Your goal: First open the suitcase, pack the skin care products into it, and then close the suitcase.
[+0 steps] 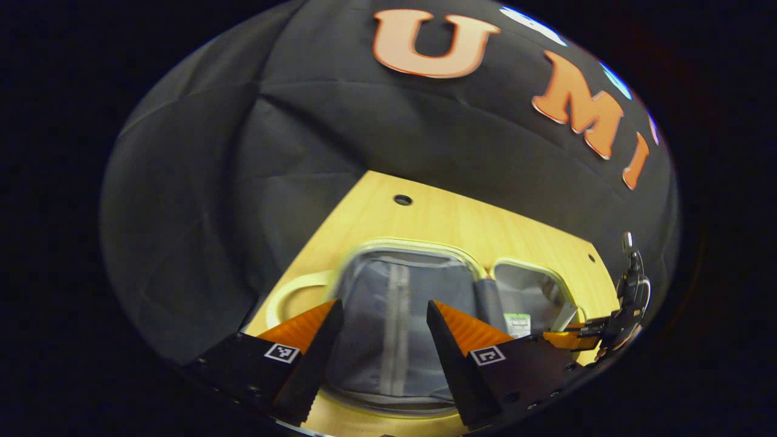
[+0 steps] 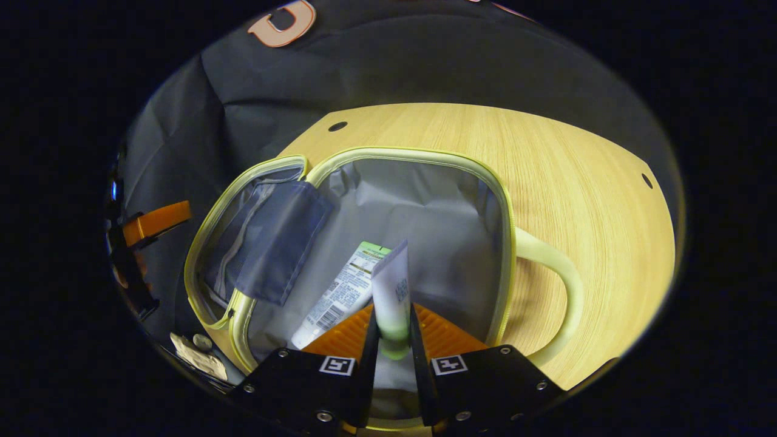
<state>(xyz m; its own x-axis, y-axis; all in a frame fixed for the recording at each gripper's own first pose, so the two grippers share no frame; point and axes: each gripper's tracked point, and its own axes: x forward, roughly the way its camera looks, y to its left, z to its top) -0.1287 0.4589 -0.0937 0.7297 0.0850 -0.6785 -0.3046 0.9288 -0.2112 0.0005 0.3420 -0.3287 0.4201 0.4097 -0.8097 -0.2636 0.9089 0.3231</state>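
A tube (image 2: 391, 285) is being squeezed by the right gripper (image 2: 393, 340) over the open suitcase (image 2: 425, 200). The left gripper (image 1: 382, 340) fingers are being held apart.

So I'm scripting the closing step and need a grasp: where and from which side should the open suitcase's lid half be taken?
Probably the lid half's pale piped rim on its free outer edge, coming from above and outside. It lies flat open beside the base half, and that raised rim looks like the firmest part to pinch; the lining is soft.
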